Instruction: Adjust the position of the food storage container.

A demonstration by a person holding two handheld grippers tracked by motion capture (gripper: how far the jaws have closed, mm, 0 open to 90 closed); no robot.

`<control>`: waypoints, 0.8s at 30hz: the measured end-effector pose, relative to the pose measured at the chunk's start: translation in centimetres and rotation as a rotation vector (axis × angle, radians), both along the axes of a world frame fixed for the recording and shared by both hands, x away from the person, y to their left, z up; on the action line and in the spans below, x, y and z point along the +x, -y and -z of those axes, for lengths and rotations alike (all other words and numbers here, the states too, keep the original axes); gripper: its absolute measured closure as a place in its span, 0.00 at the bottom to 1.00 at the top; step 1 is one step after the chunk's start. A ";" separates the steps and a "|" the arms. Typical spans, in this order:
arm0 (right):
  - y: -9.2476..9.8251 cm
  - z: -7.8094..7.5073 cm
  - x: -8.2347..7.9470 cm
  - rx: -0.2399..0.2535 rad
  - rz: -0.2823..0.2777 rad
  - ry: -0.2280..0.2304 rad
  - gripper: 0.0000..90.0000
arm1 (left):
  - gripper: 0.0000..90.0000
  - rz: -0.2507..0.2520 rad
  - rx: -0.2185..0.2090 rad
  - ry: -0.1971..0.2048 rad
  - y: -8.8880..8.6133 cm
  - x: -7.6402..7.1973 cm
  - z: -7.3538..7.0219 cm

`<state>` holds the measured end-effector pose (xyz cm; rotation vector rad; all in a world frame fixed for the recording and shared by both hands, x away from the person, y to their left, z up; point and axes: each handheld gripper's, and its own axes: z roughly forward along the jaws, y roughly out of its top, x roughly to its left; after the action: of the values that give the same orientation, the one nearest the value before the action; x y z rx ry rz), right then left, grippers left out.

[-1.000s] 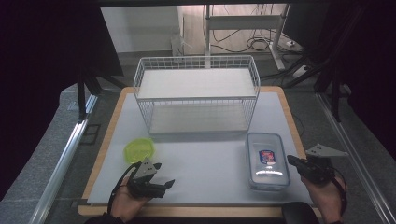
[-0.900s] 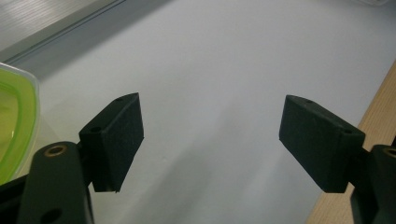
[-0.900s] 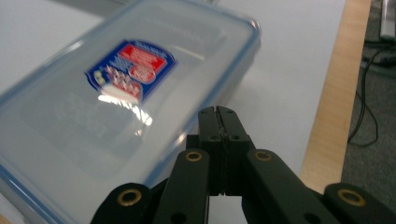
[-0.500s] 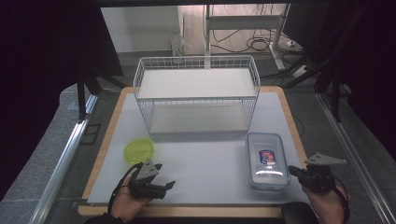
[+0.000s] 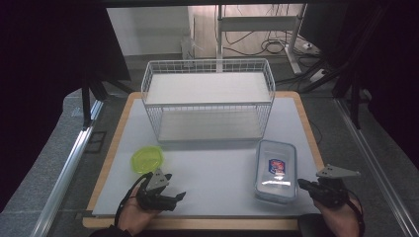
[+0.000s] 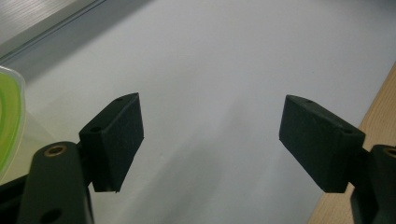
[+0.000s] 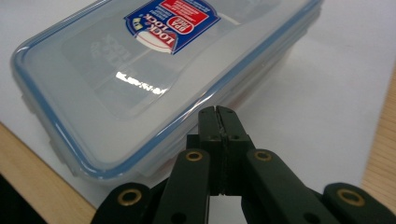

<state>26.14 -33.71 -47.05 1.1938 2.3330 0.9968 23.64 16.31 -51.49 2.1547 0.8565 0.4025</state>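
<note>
A clear plastic container (image 5: pixel 275 170) with a blue-rimmed lid and a red and blue label lies on the white mat at the near right. My right gripper (image 5: pixel 302 185) rests just right of its near end, jaws pressed together with nothing between them. In the right gripper view the shut tips (image 7: pixel 218 112) point at the container's long side (image 7: pixel 154 79), close to it. A round green dish (image 5: pixel 147 159) sits at the near left. My left gripper (image 5: pixel 173 197) lies just in front of it, open and empty. The green rim (image 6: pixel 7 126) shows left of the open jaws (image 6: pixel 210 121).
A white wire rack (image 5: pixel 207 98) with two shelves stands at the back middle of the mat (image 5: pixel 217 168). A wooden border (image 5: pixel 197 223) frames the mat. A metal rail (image 5: pixel 69 163) runs along the left side.
My right gripper has drifted slightly toward the near edge, still shut. The left gripper has stayed in place.
</note>
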 end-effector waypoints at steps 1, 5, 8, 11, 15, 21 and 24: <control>-0.1 0.0 0.0 0.000 -0.007 -0.001 1.00 | 0.24 0.002 0.004 -0.001 0.0 0.0 0.0; -0.3 0.0 -0.1 -0.009 -0.018 -0.010 1.00 | 0.24 0.005 0.006 -0.001 0.0 0.0 0.0; -0.2 0.2 -0.2 -0.010 -0.018 -0.021 1.00 | 0.24 0.005 0.009 -0.005 0.1 0.0 0.1; -0.2 0.1 -0.3 -0.009 -0.021 -0.025 1.00 | 0.24 0.008 0.014 -0.006 0.1 0.0 0.1; -0.3 0.1 -0.5 -0.008 -0.022 -0.026 1.00 | 0.24 0.012 0.021 -0.006 0.2 0.0 0.2; -0.7 0.2 -0.5 -0.006 -0.052 -0.031 1.00 | 0.24 0.013 0.022 -0.007 0.3 0.0 0.2; -1.5 0.2 -0.6 -0.004 -0.085 -0.038 1.00 | 0.24 0.015 0.025 -0.009 0.3 0.0 0.2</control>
<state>25.50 -32.18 -47.25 1.1304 2.4327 1.0049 23.65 16.01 -51.70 2.1858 0.8436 0.3980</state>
